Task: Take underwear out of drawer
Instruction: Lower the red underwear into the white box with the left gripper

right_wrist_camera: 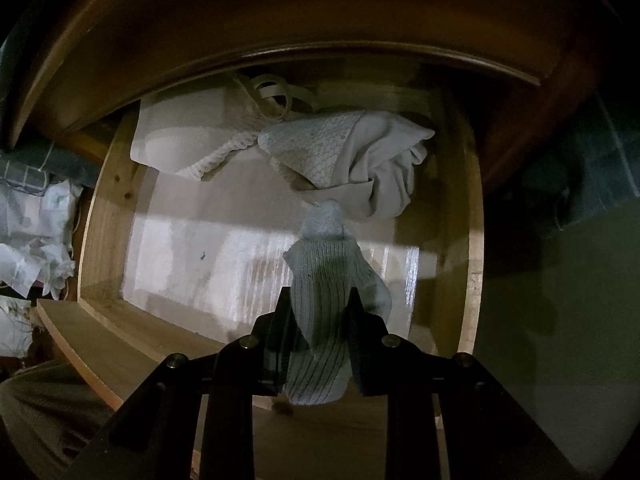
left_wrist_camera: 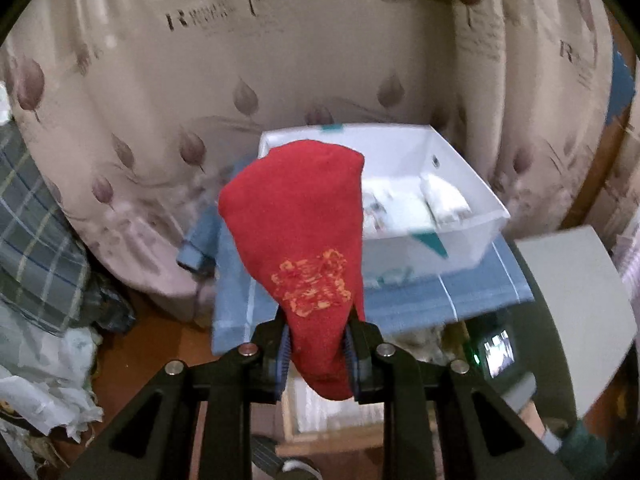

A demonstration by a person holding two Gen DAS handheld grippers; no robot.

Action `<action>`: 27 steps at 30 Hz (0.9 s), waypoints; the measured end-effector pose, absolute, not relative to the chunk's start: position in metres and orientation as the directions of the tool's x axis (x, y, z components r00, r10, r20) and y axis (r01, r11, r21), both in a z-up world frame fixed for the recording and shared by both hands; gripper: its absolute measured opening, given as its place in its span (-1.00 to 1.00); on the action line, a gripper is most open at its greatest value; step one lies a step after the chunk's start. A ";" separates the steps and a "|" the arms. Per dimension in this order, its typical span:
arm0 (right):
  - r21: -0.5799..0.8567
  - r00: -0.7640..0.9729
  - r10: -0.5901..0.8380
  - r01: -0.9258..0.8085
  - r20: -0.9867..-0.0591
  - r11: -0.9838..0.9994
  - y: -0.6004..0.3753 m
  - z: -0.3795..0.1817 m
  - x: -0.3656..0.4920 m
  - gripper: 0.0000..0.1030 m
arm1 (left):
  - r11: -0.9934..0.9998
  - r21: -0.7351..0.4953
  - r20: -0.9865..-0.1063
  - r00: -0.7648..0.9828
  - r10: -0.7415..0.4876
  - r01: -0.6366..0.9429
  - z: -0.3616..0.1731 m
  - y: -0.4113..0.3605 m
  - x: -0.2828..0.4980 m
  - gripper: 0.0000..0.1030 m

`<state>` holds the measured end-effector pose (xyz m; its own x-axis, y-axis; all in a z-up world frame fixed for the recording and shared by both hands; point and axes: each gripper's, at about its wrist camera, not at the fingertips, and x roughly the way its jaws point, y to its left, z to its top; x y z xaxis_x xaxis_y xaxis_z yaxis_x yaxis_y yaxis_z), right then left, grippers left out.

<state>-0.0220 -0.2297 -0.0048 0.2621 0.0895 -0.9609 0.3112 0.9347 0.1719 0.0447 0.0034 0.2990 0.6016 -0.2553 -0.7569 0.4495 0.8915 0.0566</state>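
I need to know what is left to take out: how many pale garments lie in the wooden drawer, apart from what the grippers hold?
2 in the wooden drawer: a folded pale garment at back left, a crumpled pale garment at back right. More may hide under the top.

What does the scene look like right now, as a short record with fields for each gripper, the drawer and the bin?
left gripper: shut on red sock, held up in front of the white bin
right gripper: shut on grey sock, over the open drawer
drawer contents: pale underwear bunched at the back
white bin: holds white items, sits on a blue cloth
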 end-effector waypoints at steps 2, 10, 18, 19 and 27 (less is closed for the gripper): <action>0.165 0.262 0.083 0.311 -0.962 0.936 -0.228 -0.005 -0.022 -0.56 | 0.889 0.091 -0.737 0.631 -0.243 0.448 0.309 -0.005 0.053 -0.56; 0.174 0.268 0.090 0.309 -0.959 0.935 -0.226 -0.003 -0.021 -0.56 | 0.896 0.114 -0.713 0.663 -0.226 0.429 0.320 -0.036 0.104 -0.56; 0.188 0.282 0.099 0.308 -0.954 0.933 -0.226 0.000 -0.021 -0.56 | 0.901 0.154 -0.736 0.655 -0.169 0.406 0.298 -0.058 0.151 -0.56; 0.184 0.282 0.096 0.305 -0.955 0.934 -0.226 0.001 -0.021 -0.56 | 0.902 0.150 -0.739 0.652 -0.169 0.404 0.295 -0.059 0.155 -0.56; 0.173 0.275 0.088 0.304 -0.957 0.937 -0.225 -0.001 -0.019 -0.56 | 0.894 0.175 -0.781 0.611 -0.129 0.412 0.258 -0.067 0.178 -0.56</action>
